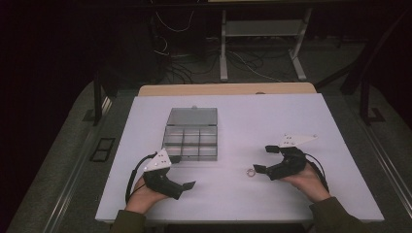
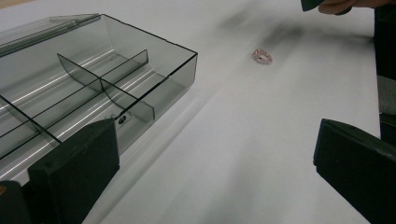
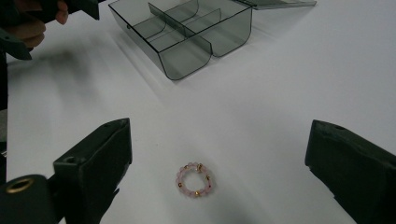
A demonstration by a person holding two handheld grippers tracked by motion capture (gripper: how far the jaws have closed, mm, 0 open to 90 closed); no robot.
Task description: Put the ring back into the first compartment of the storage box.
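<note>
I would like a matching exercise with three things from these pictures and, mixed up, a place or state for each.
Things:
1. bead ring
2. organizer box
3. left claw

Places or states:
A. lid open, compartments empty
B. flat on the table, between the right claw's open jaws
C. open, beside the box's near corner

Pairs: 1-B, 2-A, 3-C
</note>
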